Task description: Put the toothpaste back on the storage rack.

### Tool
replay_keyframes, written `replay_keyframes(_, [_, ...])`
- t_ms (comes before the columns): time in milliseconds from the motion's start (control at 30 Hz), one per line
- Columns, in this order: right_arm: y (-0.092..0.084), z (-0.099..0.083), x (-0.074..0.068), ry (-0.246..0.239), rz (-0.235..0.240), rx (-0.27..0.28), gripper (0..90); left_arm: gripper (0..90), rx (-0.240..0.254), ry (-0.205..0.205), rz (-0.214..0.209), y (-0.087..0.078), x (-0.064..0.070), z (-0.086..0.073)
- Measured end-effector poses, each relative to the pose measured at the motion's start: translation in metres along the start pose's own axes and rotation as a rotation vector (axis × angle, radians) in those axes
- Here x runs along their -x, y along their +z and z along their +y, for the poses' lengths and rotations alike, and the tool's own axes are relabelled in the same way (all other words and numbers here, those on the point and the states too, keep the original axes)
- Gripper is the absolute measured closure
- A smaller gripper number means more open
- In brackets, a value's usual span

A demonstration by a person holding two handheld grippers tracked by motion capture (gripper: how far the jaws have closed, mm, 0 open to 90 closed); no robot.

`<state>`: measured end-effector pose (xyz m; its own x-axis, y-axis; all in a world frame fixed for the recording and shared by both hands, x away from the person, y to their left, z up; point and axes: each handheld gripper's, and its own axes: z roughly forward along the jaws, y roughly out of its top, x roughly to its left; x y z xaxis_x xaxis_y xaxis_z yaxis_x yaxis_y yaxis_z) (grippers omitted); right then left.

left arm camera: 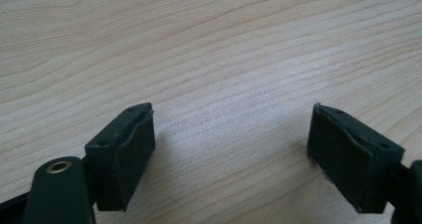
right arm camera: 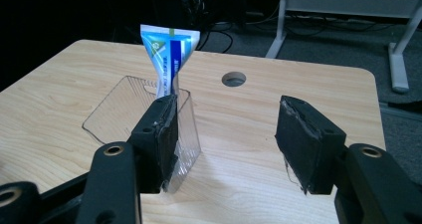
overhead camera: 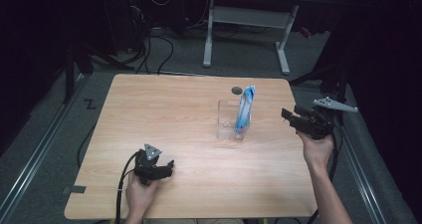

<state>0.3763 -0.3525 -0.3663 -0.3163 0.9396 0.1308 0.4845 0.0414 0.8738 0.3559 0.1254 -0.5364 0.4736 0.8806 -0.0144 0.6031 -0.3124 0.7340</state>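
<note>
A blue and white toothpaste tube (overhead camera: 245, 107) stands upright in a clear plastic container (overhead camera: 228, 120) right of the middle of the wooden table (overhead camera: 164, 114). My right gripper (overhead camera: 284, 117) is held to the right of the container, pointing at it, a short way off. In the right gripper view its jaws (right arm camera: 226, 134) stand open and empty, with the tube (right arm camera: 168, 59) and the container (right arm camera: 119, 107) ahead on the left. My left gripper (overhead camera: 169, 168) rests low near the table's front left. It is open (left arm camera: 231, 154) over bare wood.
A round cable hole (overhead camera: 237, 90) sits in the tabletop just behind the container. Beyond the table's far edge stand the white legs of another desk (overhead camera: 246, 20), with cables on the grey floor. Metal rails run along both sides of the table.
</note>
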Motion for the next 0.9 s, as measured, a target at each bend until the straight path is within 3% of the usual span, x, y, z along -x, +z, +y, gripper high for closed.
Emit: replay_keyframes(900, [-0.011,-0.026,0.012,0.035,-0.019,-0.002,42.0,19.3,0.0,-0.001,0.0,0.0,0.0,0.0])
